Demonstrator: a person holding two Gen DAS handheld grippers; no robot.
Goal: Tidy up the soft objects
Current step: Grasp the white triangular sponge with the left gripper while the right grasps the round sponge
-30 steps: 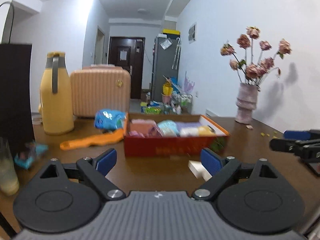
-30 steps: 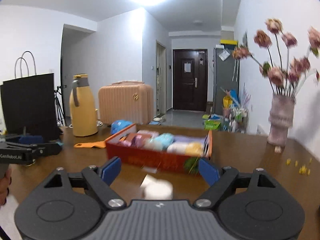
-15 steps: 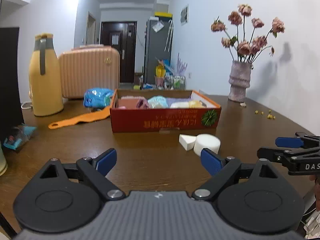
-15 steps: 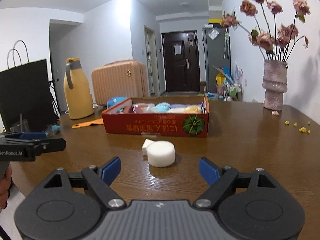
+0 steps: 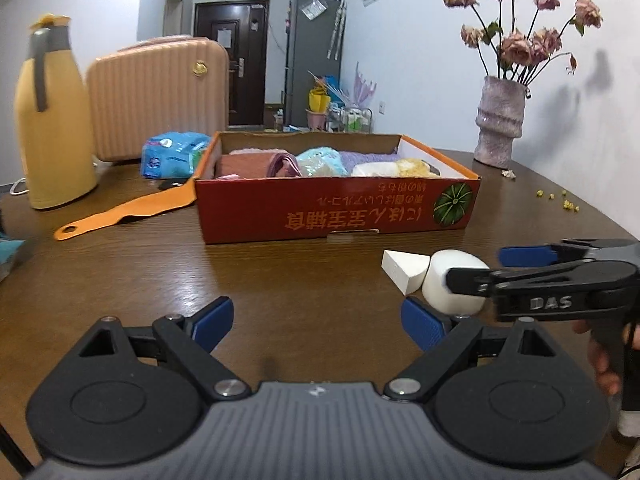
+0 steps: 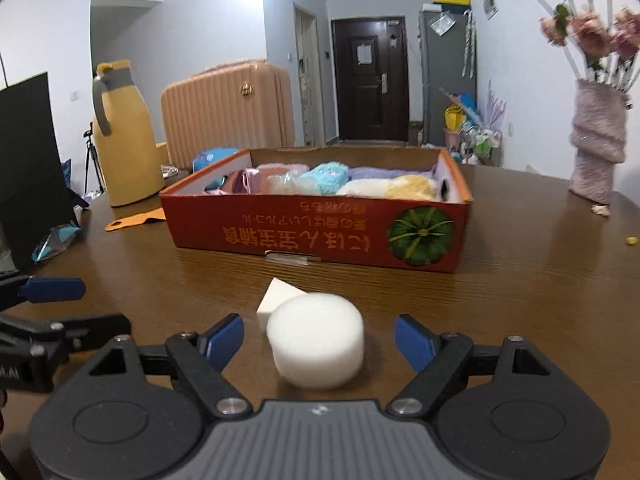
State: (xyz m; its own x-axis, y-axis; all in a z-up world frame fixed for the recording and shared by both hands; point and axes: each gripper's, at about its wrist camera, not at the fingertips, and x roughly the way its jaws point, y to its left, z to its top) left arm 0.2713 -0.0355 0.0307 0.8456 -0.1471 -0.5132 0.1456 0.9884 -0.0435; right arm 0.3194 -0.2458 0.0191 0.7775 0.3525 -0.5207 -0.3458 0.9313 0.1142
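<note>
- The left gripper (image 5: 316,318), seen through its own camera, has its blue-padded fingers spread wide over bare table (image 5: 168,264), holding nothing. Ahead and to its right, the right gripper reaches in from the side, its near finger crossing the round white sponge (image 5: 450,282). A white wedge sponge (image 5: 402,270) sits touching that round one, and both lie just in front of the red box (image 5: 332,208), which already holds folded soft cloths.
- From the right wrist view, the right gripper (image 6: 319,340) is also wide apart, with the round white sponge (image 6: 316,340) standing on the table between its two pads; neither pad seems to touch it yet. The wedge sponge (image 6: 276,300) pokes out behind it on the left, and the red box (image 6: 320,236) is near, straight ahead.
- I'd say the step in hand is picking up the round sponge. Next comes a gentle squeeze so the foam isn't crushed, leaving the wedge undisturbed, then a lift over the box's front wall.
</note>
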